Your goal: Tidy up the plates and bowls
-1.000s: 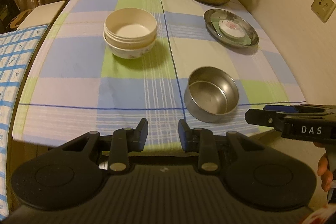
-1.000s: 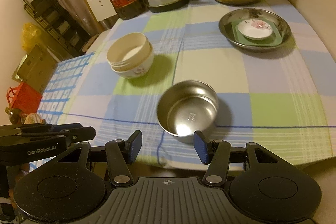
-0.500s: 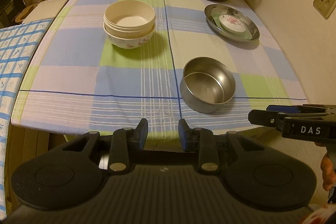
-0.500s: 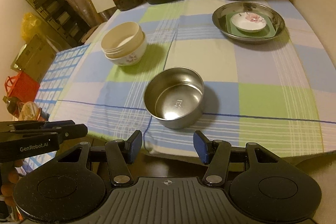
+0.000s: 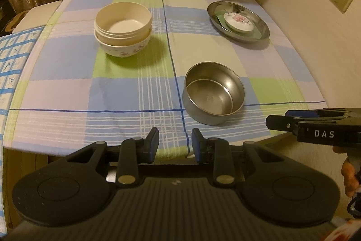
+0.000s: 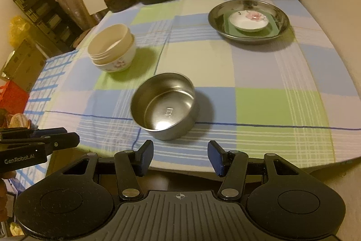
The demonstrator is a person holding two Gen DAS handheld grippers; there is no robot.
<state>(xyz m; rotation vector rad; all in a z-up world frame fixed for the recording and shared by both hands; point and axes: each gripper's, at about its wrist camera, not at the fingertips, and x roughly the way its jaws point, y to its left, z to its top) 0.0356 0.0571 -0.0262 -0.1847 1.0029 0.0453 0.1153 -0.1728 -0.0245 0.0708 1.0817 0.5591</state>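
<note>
Checked tablecloth (image 5: 126, 92) lies bare around the steel bowl (image 5: 213, 95) (near its front edge); both grippers' jaws apart, empty.

Dim, warm yellow light; soft shadows; fisheye-bent edges.

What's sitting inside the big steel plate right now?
Inside the steel plate lies a green square dish, with a small white flowered saucer on it. Anything beneath the green dish is hidden.

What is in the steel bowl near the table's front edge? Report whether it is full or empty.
Empty. The steel bowl stands upright on the checked cloth, and both wrist views look down onto its bare, shiny bottom.
</note>
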